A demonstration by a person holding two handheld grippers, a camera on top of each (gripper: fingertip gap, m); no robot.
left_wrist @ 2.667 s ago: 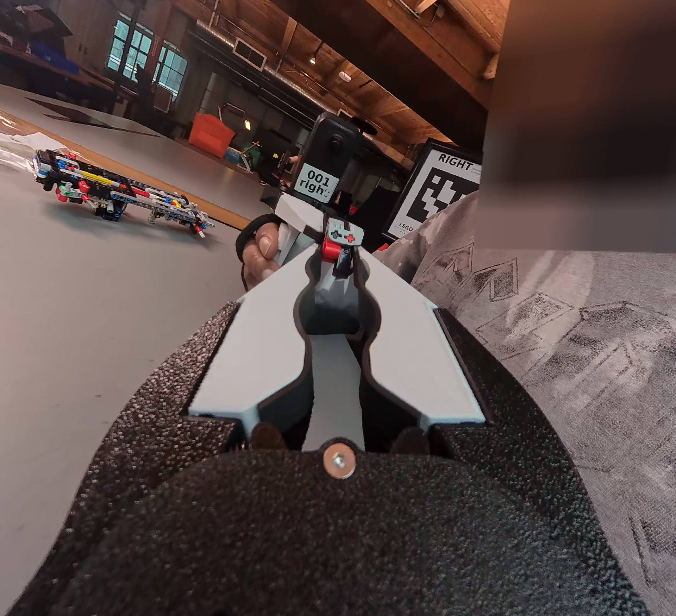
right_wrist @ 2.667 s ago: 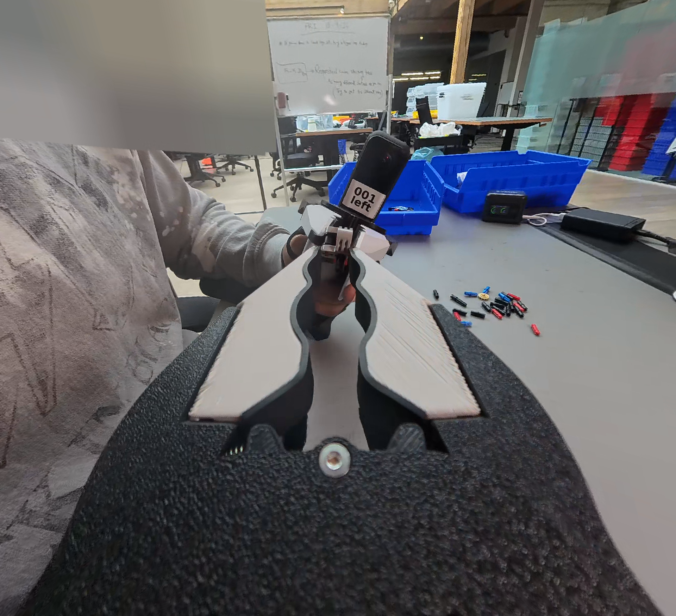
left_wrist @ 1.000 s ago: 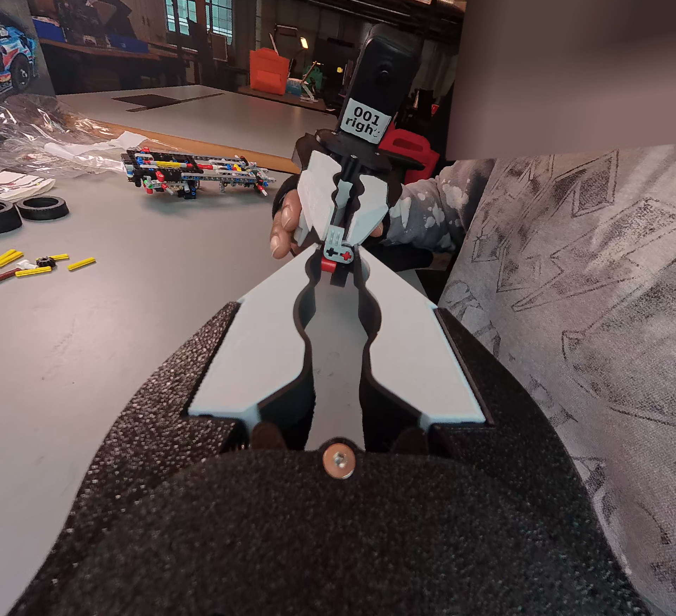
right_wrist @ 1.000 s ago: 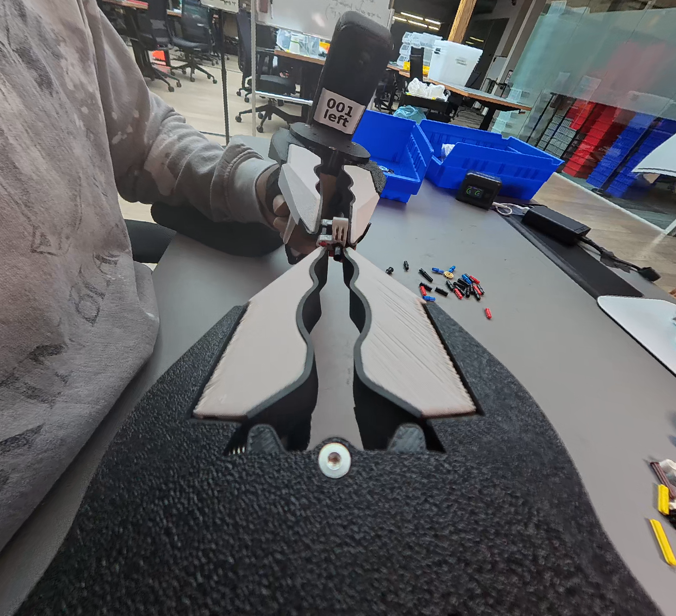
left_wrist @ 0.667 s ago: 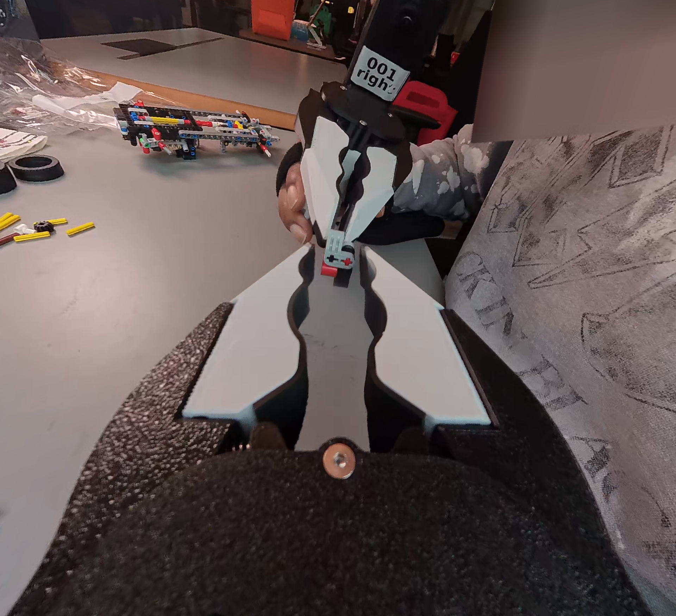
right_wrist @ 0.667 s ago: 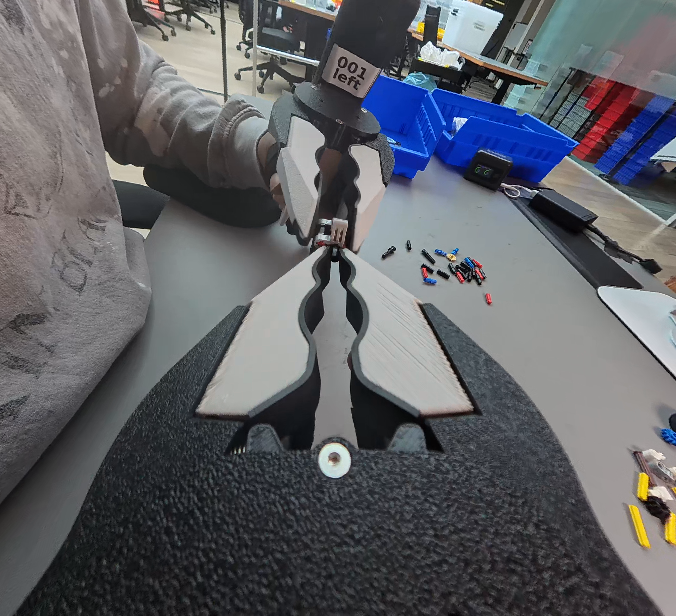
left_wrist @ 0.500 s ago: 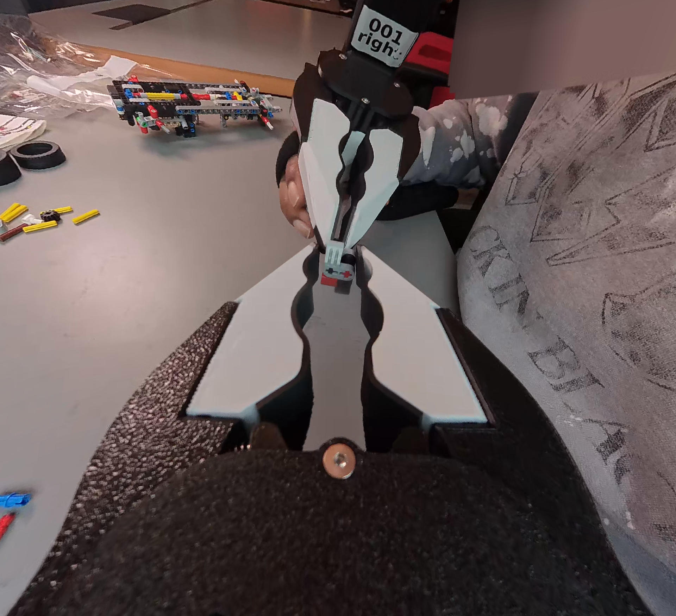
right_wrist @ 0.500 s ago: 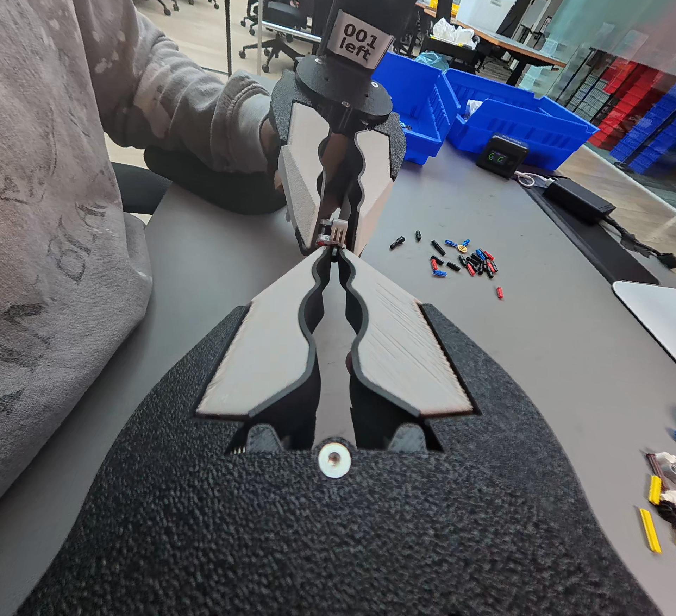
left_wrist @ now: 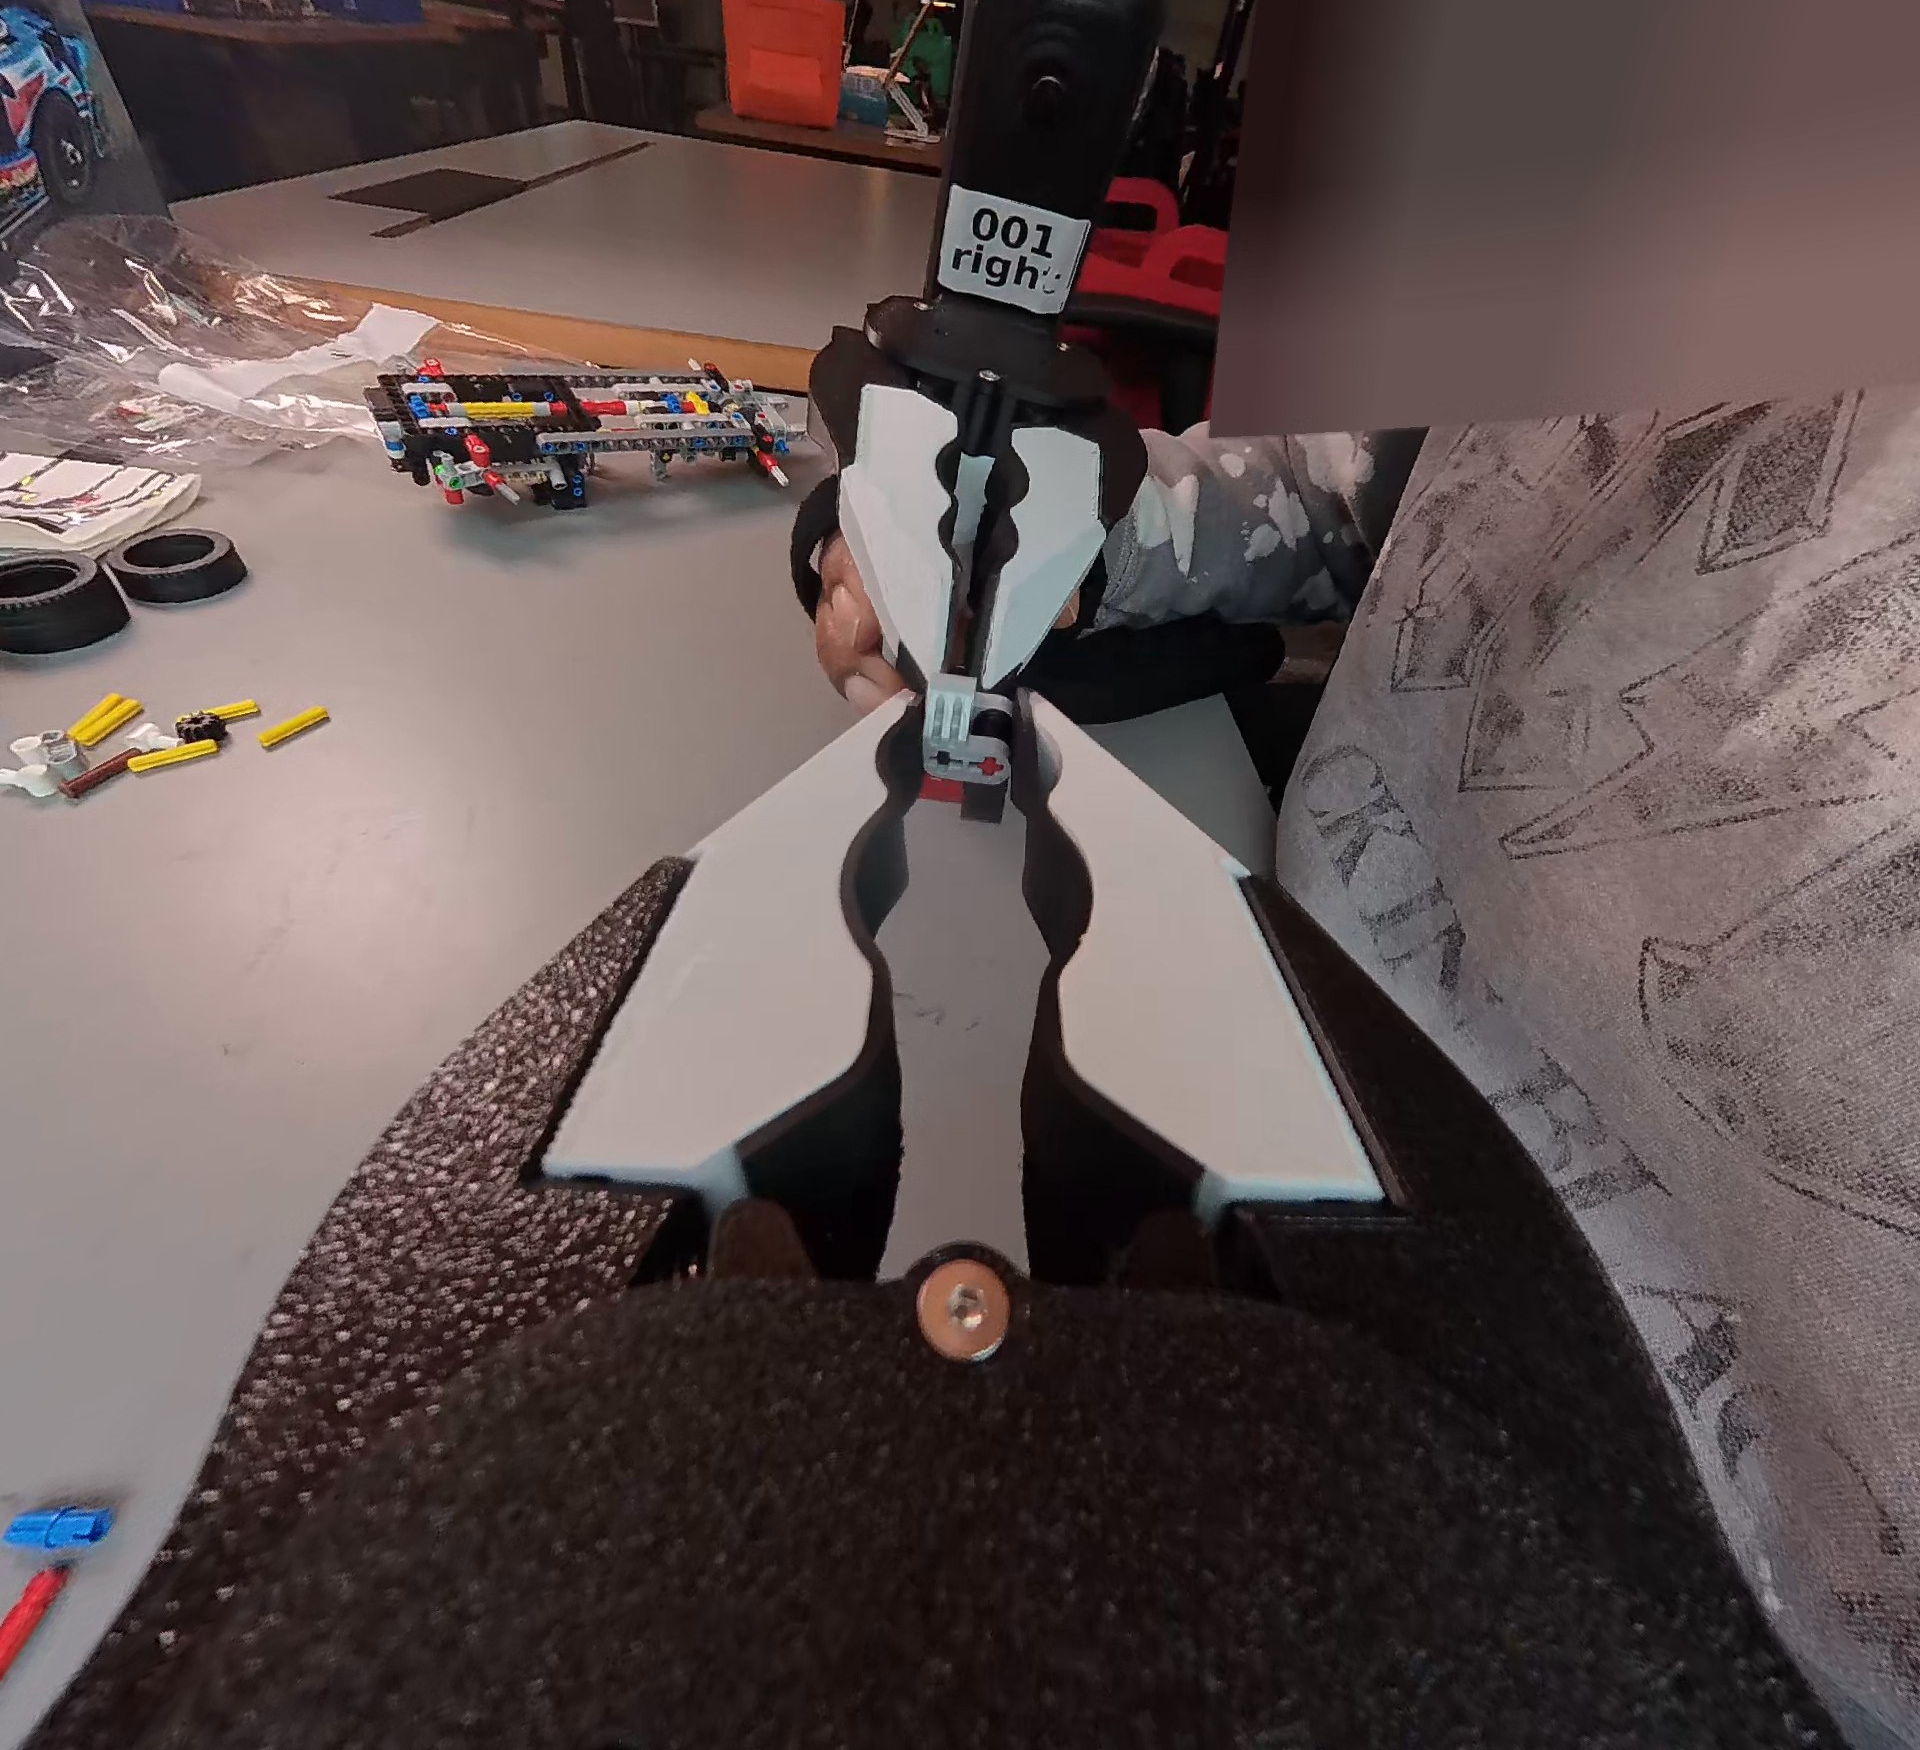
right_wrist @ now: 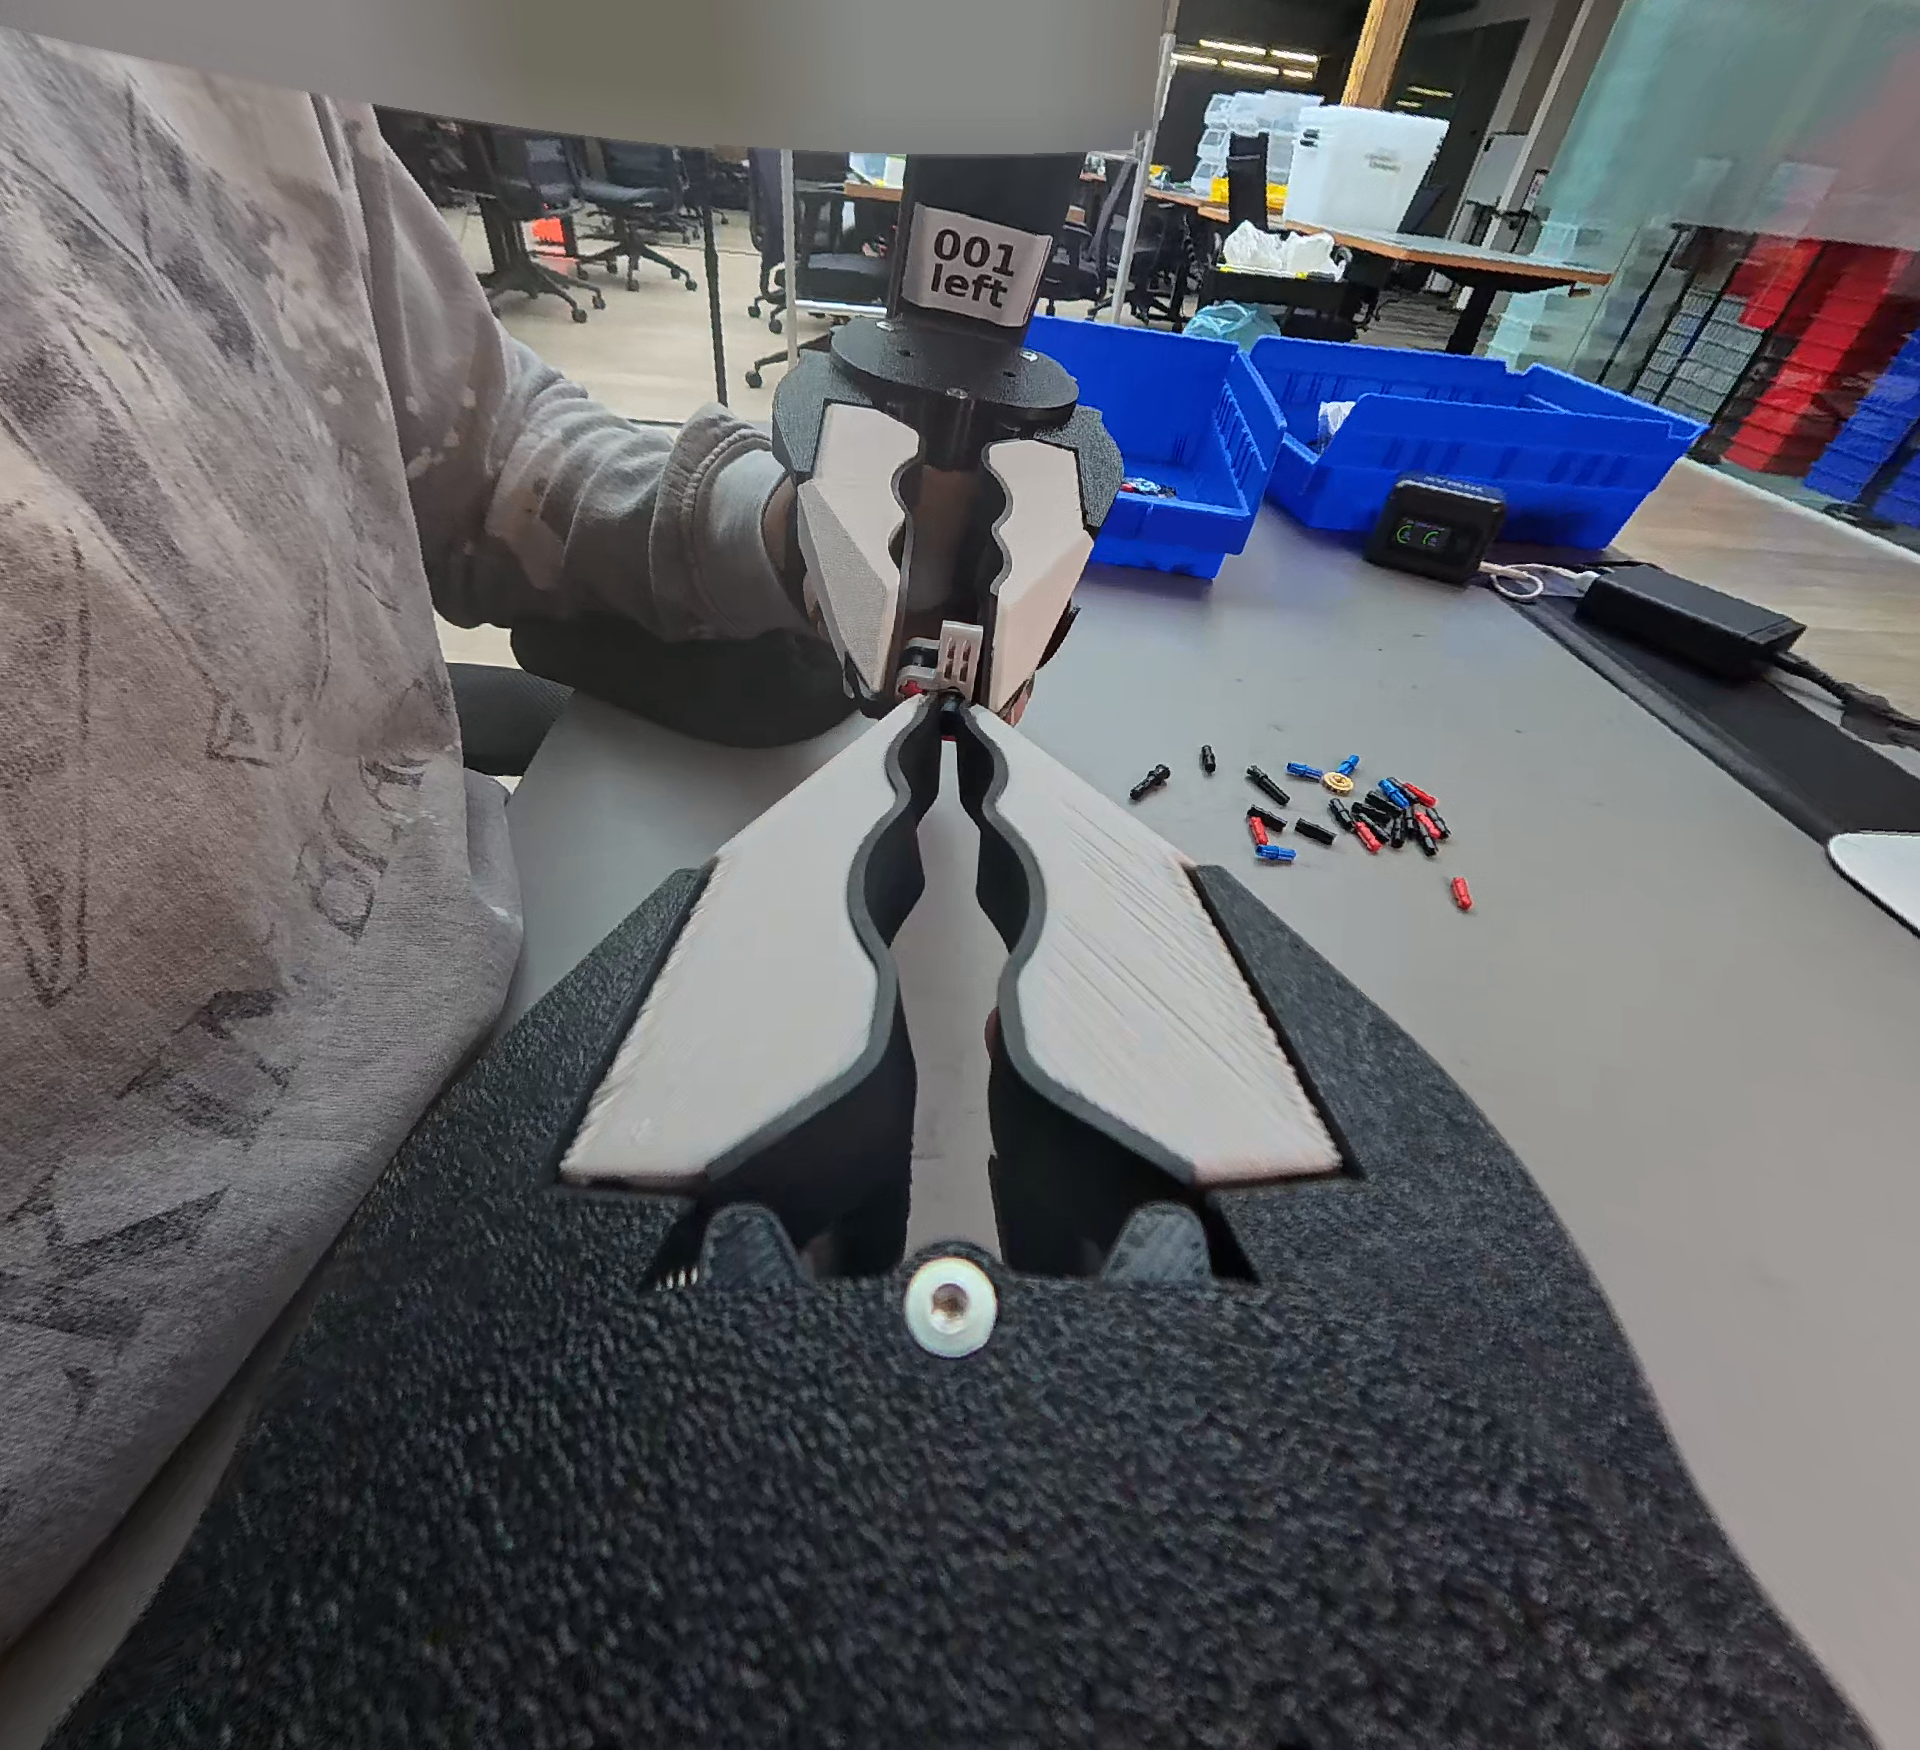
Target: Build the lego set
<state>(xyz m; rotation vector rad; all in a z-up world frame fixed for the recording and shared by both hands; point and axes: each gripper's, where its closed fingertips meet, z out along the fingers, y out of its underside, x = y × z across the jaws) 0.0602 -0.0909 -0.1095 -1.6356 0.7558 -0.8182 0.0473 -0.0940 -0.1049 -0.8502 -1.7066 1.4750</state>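
Observation:
My left gripper [left_wrist: 961, 739] is shut on a small grey, red and black lego assembly [left_wrist: 961, 755], held above the table's near edge. My right gripper [left_wrist: 958, 666] faces it tip to tip, and its tips touch the grey comb-shaped top of the assembly. In the right wrist view my right gripper [right_wrist: 941, 713] is nearly closed on a small black and red end of the assembly [right_wrist: 948, 721]. The left gripper [right_wrist: 940, 661] holds the pale grey part [right_wrist: 958, 651] just beyond. A long lego chassis [left_wrist: 582, 443] lies on the grey table [left_wrist: 468, 765] at the far left.
Two black tyres [left_wrist: 177, 568], a paper sheet [left_wrist: 83, 505], clear plastic bags and yellow axles [left_wrist: 187, 734] lie at the left. A pile of small pins [right_wrist: 1351, 817], two blue bins [right_wrist: 1475, 443], a black device [right_wrist: 1434, 542] and a power brick [right_wrist: 1694, 620] are at the right. The person's grey sweatshirt [right_wrist: 208, 661] is close by. My two grippers' fingertips are within a few centimetres of each other.
Both grippers stayed tip to tip while tilting down over the table, then levelled again. The right gripper's tips closed in onto the top of the assembly held by the left.

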